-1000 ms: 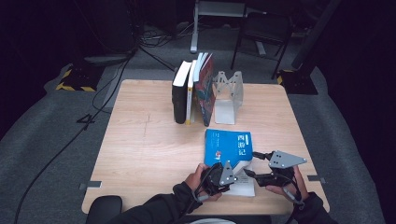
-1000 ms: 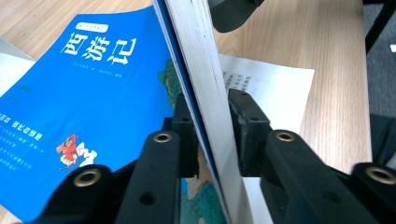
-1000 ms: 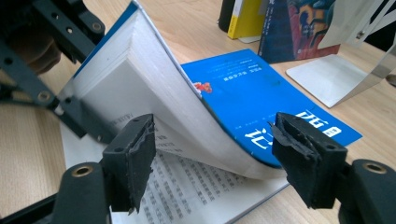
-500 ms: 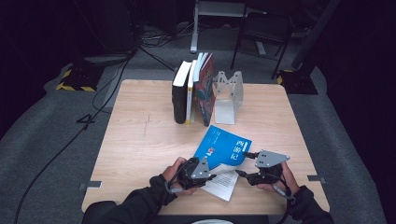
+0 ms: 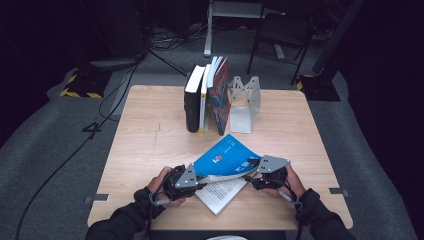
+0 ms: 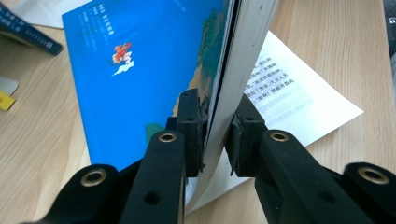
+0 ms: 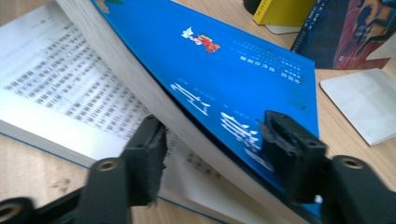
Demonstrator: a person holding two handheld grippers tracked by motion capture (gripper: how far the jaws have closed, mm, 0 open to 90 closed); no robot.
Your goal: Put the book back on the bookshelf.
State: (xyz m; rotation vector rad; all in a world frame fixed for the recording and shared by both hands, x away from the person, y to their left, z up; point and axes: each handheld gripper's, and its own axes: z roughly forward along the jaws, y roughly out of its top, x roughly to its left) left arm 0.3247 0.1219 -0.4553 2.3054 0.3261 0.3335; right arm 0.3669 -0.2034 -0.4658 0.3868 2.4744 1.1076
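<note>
High view: a blue book [image 5: 227,160] lies open at lower centre of the tabletop [image 5: 150,135], its front cover and a thick block of pages lifted off the flat printed pages below. The left tool [image 5: 197,181] comes in from lower left, the right tool [image 5: 256,176] from lower right, one at each end of the raised block, likely so that the block is steadied from both sides while the book is opened or shut. Above centre, a row of books [image 5: 206,97] stands upright against a white bookend [image 5: 243,102], probably the place this book belongs to.

Left gripper view: the left tool [image 6: 215,135] is clenched on the book [image 6: 140,70]; its pads sit on either side of the cover and page block, which stands on edge between them and runs to the top of the frame. The loose printed page [image 6: 299,98] lies flat on the wood at right. The edge grip looks meant to carry the block's weight.

Right gripper view: the right tool [image 7: 212,149] has just been closing, with the book's [image 7: 243,70] raised block passing between its jaws. Gaps show on both sides, so the pads do not yet press: it is released, straddling the block. The open pages [image 7: 60,84] lie at left; other books [image 7: 336,32] and the bookend's base plate [image 7: 364,102] are at upper right.
</note>
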